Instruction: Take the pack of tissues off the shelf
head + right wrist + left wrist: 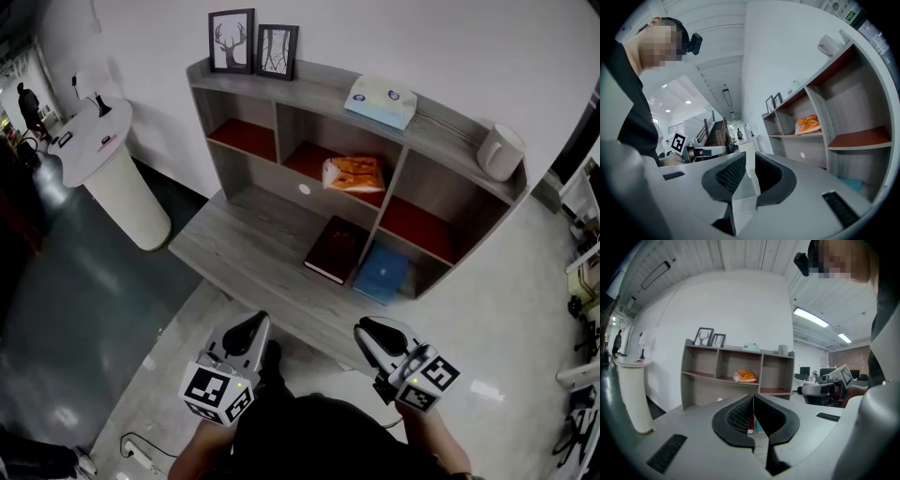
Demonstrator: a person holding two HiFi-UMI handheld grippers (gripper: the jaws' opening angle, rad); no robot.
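Note:
An orange pack of tissues point(354, 173) lies in the middle compartment of the grey shelf unit point(427, 131). It also shows in the left gripper view as the orange pack point(745, 376) and in the right gripper view as the orange pack point(808, 124). My left gripper point(255, 328) and right gripper point(366, 330) hover side by side in front of the desk's near edge, well short of the shelf. Both are shut with nothing between their jaws. The left gripper point(753, 397) points straight at the shelf. My right gripper point(749, 157) has the shelf off to its right.
A pale blue box point(380, 100), two framed pictures point(232, 40) and a white cup point(500, 151) sit on top of the shelf. A dark red book point(337, 249) and a blue book point(382, 273) lie on the desk surface below. A white round pedestal table point(117, 173) stands at the left.

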